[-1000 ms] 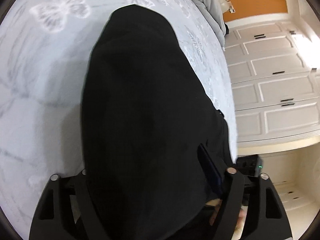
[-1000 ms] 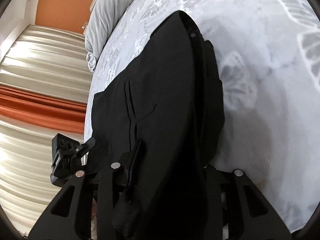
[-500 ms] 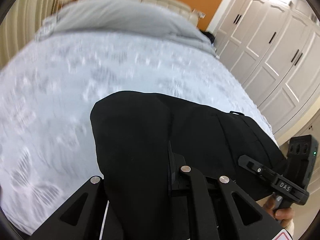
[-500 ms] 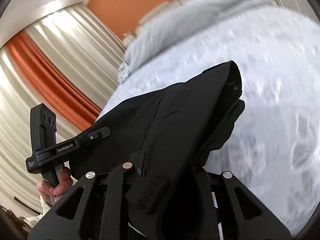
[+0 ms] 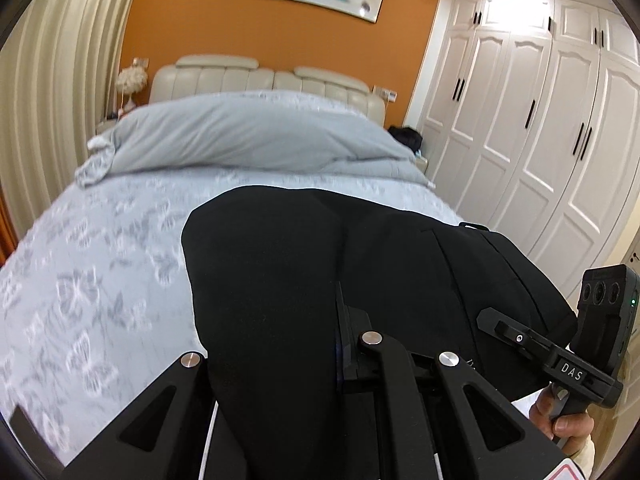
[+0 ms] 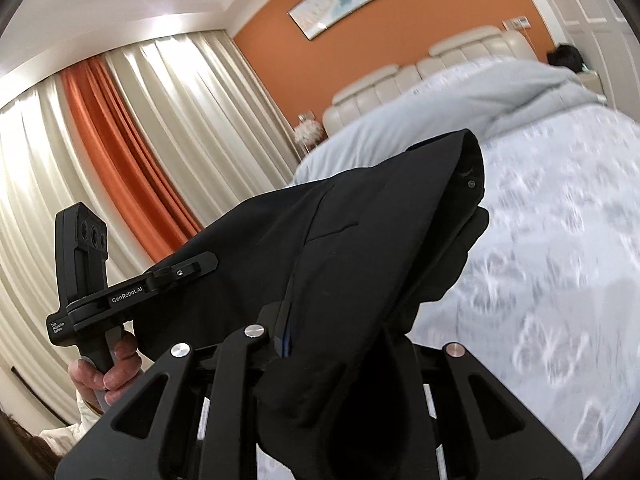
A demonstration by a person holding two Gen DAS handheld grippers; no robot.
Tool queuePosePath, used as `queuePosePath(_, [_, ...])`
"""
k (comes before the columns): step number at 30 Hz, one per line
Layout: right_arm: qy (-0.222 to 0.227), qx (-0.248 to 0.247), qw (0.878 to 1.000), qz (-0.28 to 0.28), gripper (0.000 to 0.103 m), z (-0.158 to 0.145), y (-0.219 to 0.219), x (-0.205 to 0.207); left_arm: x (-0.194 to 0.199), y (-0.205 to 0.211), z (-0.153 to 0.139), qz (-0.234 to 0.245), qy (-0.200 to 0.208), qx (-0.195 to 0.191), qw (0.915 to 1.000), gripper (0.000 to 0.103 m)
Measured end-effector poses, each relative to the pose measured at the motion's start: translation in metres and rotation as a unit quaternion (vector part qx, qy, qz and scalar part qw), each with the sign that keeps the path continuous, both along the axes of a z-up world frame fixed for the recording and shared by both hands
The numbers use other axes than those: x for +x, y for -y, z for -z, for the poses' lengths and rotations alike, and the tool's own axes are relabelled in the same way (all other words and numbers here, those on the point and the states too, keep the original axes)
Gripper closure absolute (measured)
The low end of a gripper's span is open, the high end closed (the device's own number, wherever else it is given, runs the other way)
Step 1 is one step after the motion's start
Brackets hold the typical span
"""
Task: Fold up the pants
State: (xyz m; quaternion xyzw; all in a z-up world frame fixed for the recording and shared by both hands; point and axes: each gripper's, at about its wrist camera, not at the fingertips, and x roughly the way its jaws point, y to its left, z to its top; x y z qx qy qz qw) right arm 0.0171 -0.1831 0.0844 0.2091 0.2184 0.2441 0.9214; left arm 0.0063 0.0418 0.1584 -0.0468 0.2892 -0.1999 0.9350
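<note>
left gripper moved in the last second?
Yes. The left gripper tilted up with the pants: the headboard is now in view, where only bedspread showed earlier.

The left black two-finger tool is held up and tipped forward, its fingers squeezed on black cloth. The right black two-finger tool is held up too, also squeezed on the cloth. A bare hand grips the left tool's handle. Another hand grips the right handle.
</note>
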Motion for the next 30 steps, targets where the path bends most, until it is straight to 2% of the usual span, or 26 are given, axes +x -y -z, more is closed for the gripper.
queuePosePath(4, [0.025,-0.011,1.000,-0.002,0.086,-0.025,0.005,0.034,0.029,0.005,-0.023,-0.004,0.026,-0.001,0.9996,0.095])
queuePosePath(8, [0.036,-0.015,0.999,0.000,0.085,-0.032,0.011,0.077,0.070,0.008,-0.034,-0.009,0.038,-0.013,0.9992,0.095])
queuePosePath(12, [0.043,-0.012,0.999,0.006,0.085,-0.021,0.018,0.119,0.119,0.008,-0.027,-0.011,0.032,-0.033,0.9989,0.095])
queuePosePath(15, [0.037,-0.007,0.999,0.010,0.085,-0.005,0.020,0.157,0.157,0.012,-0.014,-0.011,0.035,-0.029,0.9989,0.095])
queuePosePath(18, [0.014,0.005,1.000,0.016,0.084,0.028,0.025,0.198,0.194,0.019,0.011,-0.010,0.037,-0.015,0.9991,0.094])
queuePosePath(19, [0.004,0.013,1.000,0.019,0.080,0.040,0.027,0.209,0.213,0.021,0.029,-0.012,0.031,-0.009,0.9994,0.092])
queuePosePath(21, [-0.044,-0.001,0.997,0.056,0.059,0.086,0.037,0.243,0.240,0.020,0.062,-0.017,0.013,-0.006,0.9997,0.084])
queuePosePath(22, [-0.081,-0.027,0.993,0.087,0.042,0.111,0.042,0.255,0.262,0.018,0.096,-0.029,-0.013,-0.002,0.9995,0.065])
queuePosePath(23, [-0.144,-0.071,0.977,0.138,0.040,0.147,0.053,0.267,0.277,0.014,0.124,-0.054,-0.042,0.010,0.9976,0.047])
queuePosePath(24, [-0.186,-0.093,0.964,0.165,0.041,0.169,0.063,0.270,0.290,0.009,0.155,-0.090,-0.075,0.032,0.9926,0.047])
queuePosePath(25, [-0.216,-0.099,0.952,0.191,0.042,0.186,0.077,0.266,0.299,0.001,0.189,-0.131,-0.112,0.069,0.9827,0.049])
queuePosePath(26, [-0.224,-0.078,0.947,0.215,0.042,0.193,0.093,0.252,0.301,-0.007,0.208,-0.152,-0.132,0.088,0.9755,0.049])
queuePosePath(27, [-0.218,-0.050,0.948,0.225,0.042,0.191,0.104,0.236,0.297,-0.016,0.219,-0.165,-0.143,0.095,0.9713,0.049])
queuePosePath(28, [-0.219,-0.048,0.948,0.224,0.042,0.187,0.107,0.230,0.287,-0.026,0.225,-0.171,-0.143,0.093,0.9703,0.049])
queuePosePath(30, [-0.204,-0.081,0.951,0.218,0.042,0.160,0.099,0.210,0.268,-0.035,0.220,-0.183,-0.134,0.099,0.9689,0.048])
